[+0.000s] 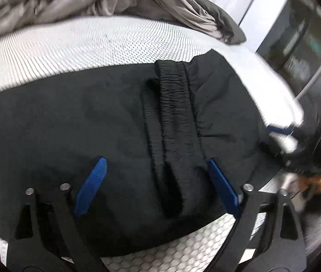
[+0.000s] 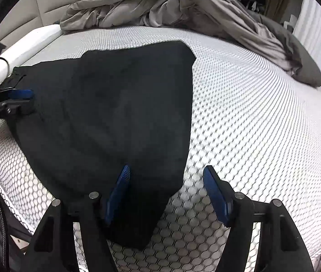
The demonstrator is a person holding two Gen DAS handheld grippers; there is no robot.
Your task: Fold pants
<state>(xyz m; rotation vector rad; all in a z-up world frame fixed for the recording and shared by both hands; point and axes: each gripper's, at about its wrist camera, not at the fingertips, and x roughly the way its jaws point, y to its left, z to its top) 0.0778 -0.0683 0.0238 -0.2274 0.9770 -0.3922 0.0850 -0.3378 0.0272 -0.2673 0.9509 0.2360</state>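
**Black pants on a bumpy white bed**

The black pants [image 2: 119, 117] lie flat on the white mattress [image 2: 262, 124] with its honeycomb pattern. A crumpled grey blanket [image 2: 183, 6] sits at the top of the frame. Left tongs [image 1: 158, 185] are spread over the stretchy waistband [image 1: 176, 117]. Right tongs [image 2: 167, 192] are spread too, pinching nothing, above the pants' lower edge.

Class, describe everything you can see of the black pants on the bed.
The black pants lie folded and fairly flat on the white honeycomb-textured mattress. The fabric looks matte and soft. A gathered elastic waistband lies on top as a ribbed strip. Both tongs, left and right, stand open over the edges, gripping nothing.
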